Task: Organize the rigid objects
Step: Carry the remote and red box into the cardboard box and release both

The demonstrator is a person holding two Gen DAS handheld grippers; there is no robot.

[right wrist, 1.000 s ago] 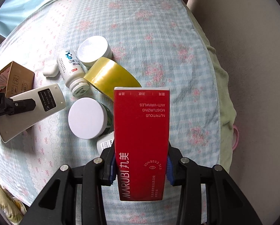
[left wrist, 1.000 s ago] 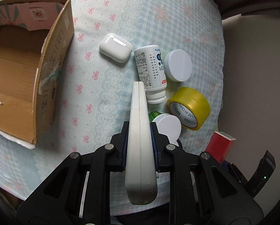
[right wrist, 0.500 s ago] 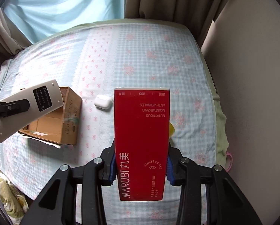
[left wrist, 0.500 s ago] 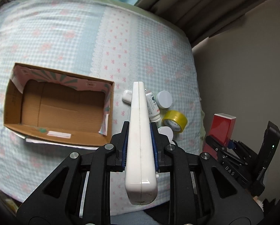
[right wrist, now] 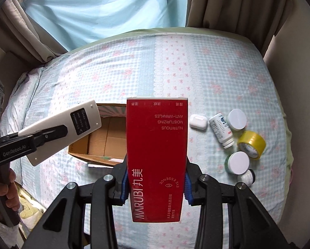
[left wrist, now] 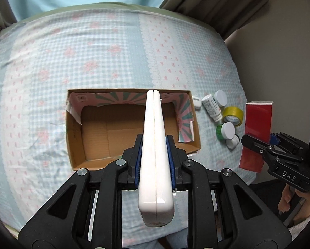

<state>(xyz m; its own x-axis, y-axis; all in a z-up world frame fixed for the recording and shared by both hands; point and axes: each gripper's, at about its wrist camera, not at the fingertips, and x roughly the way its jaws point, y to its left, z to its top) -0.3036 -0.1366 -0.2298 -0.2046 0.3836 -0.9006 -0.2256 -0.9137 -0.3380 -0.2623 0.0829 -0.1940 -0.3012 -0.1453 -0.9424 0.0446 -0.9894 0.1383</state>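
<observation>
Both grippers have risen since a second ago, and the cardboard box (left wrist: pixel 132 124) now lies whole below. Left wrist view: left gripper (left wrist: pixel 154 164) jaws clamp the white remote (left wrist: pixel 155 145) edge-on, its long axis pointing forward over the box. Right wrist view: right gripper (right wrist: pixel 156 184) jaws grip the red carton (right wrist: pixel 157 157) — lengthwise forward, above the bed (right wrist: pixel 196 72); whether it overhangs the box is unclear.

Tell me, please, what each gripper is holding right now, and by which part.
The left gripper clamps the white remote control across its thin sides, near mid-length. The right gripper clamps the red carton across its long edges, in its lower half.
</observation>
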